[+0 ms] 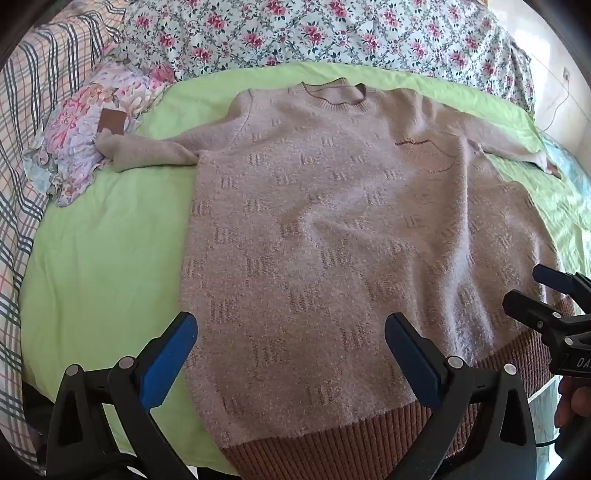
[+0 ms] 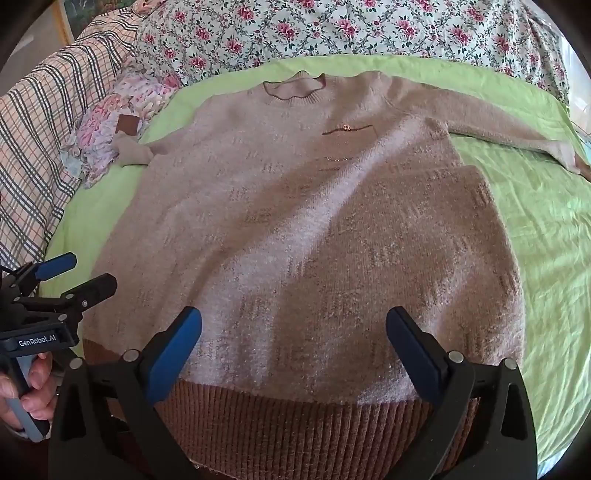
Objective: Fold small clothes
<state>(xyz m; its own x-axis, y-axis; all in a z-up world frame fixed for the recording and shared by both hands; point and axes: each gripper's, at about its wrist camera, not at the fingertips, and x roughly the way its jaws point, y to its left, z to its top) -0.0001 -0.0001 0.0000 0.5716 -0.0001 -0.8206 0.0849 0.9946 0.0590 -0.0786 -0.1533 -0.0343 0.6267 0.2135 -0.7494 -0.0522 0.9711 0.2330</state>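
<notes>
A beige knitted sweater [image 1: 332, 229] lies flat, front up, on the green sheet [image 1: 103, 258] of a bed, collar at the far side, brown ribbed hem nearest the cameras; both sleeves stretch outward; the left gripper [image 1: 291, 347] hovers over the hem's left part, jaws wide apart, gripping nothing; the right gripper [image 2: 293, 347] hangs above the hem's right part, likewise spread and empty; a floral quilt [image 1: 332, 33] lies beyond the collar.

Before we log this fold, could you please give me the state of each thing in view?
Sweater: spread flat, front up, unfolded, sleeves out.
Left gripper: open, holding nothing.
Right gripper: open, holding nothing.
Floral garment: crumpled, beside one sleeve's cuff.
Green sheet: spread under sweater.
</notes>
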